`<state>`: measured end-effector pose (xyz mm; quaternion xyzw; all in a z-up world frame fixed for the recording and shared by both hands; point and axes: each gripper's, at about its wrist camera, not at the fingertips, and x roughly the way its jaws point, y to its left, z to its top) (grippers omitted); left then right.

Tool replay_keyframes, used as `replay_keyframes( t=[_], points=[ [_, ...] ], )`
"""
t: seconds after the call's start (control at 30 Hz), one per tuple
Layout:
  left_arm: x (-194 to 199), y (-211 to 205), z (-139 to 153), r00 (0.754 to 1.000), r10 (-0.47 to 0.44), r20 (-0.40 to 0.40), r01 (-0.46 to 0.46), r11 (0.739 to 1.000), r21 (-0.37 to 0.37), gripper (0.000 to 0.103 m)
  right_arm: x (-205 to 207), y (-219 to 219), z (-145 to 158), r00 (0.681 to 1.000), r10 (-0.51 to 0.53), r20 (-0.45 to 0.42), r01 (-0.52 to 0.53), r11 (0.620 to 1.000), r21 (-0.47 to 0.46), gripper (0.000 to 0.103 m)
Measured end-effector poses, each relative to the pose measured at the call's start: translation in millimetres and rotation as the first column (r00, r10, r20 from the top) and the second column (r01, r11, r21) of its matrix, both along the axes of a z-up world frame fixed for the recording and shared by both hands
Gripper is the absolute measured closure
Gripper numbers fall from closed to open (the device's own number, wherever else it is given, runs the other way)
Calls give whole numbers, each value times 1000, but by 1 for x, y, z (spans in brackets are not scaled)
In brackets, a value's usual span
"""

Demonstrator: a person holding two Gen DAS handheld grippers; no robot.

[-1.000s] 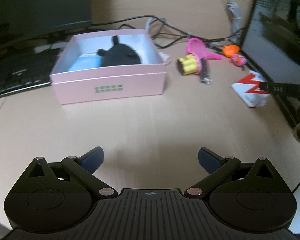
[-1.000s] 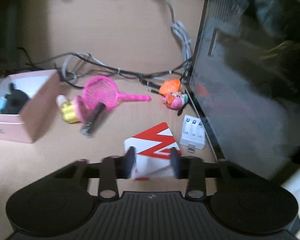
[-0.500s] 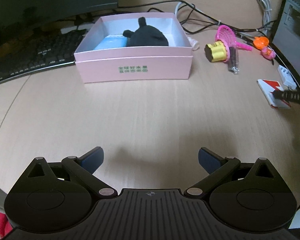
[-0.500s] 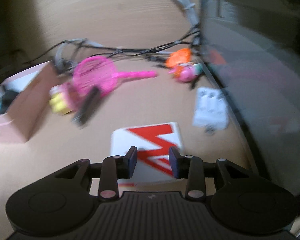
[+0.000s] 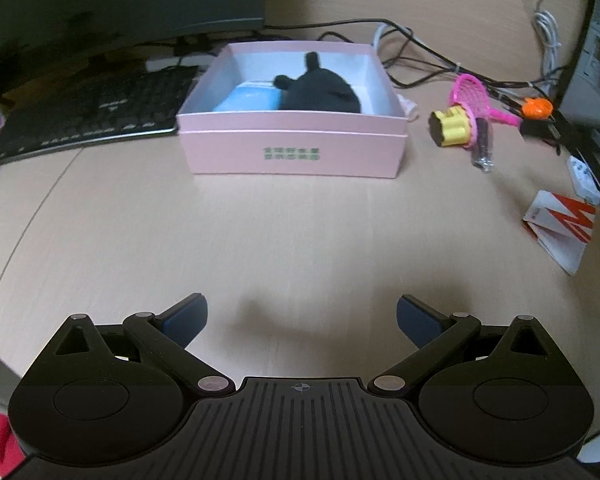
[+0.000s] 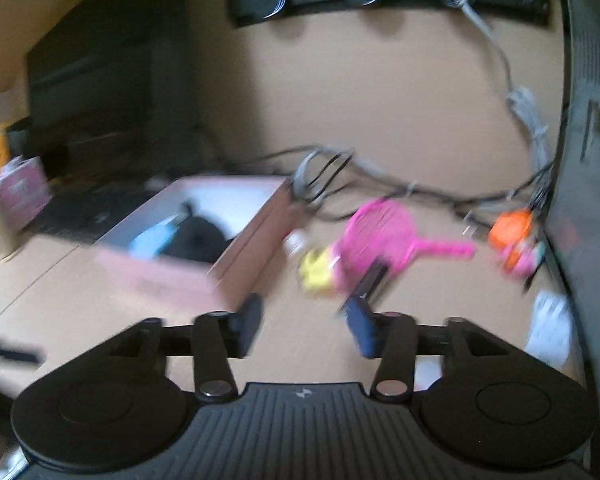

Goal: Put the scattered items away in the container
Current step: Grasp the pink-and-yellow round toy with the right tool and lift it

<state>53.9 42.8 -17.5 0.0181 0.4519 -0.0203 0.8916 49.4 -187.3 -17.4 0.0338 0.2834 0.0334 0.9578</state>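
My right wrist view is smeared with motion blur, so the pink box and yellow toy lose their edges. In my left view, the box's green print is illegible, and its front wall hides the blue item's lower part.

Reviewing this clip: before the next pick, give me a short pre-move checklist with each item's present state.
1. Left gripper open and empty: ok, jaws wide over bare desk.
2. Right gripper empty: ok, jaws apart with nothing between them.
3. Room left in the pink box: ok, it holds a black item and a blue item, with white floor showing beside them.
4. Items left outside: not ok, the red-and-white packet, yellow toy and pink racket lie on the desk.
5. Right wrist view sharp enough to aim: not ok, it is motion-blurred.
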Motion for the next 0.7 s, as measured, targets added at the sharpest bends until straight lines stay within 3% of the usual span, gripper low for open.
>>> replay_keyframes(
  t=[0.23, 0.3, 0.33, 0.37, 0.43, 0.7],
  points=[
    [-15, 29, 8, 997, 80, 14, -80, 997, 22, 0, 96, 23, -36, 996, -43, -77, 34, 993, -116, 47],
    [-19, 39, 9, 995, 104, 12, -104, 994, 23, 0, 110, 26, -47, 994, -33, -108, 18, 990, -139, 65],
    [-20, 43, 8, 994, 113, 9, -113, 993, 20, 0, 113, 28, -50, 992, -25, -124, 6, 989, -151, 84],
    [-21, 47, 8, 993, 121, 5, -121, 993, 16, 0, 112, 28, -51, 990, -21, -137, -1, 987, -160, 93],
    [-20, 53, 6, 992, 126, -4, -126, 992, 10, 0, 104, 30, -46, 991, -4, -136, -19, 985, -169, 97],
    [-15, 49, 6, 998, 56, 13, -55, 998, -30, 0, 50, 43, -18, 992, 70, -103, -95, 961, -260, 97]
  ],
)
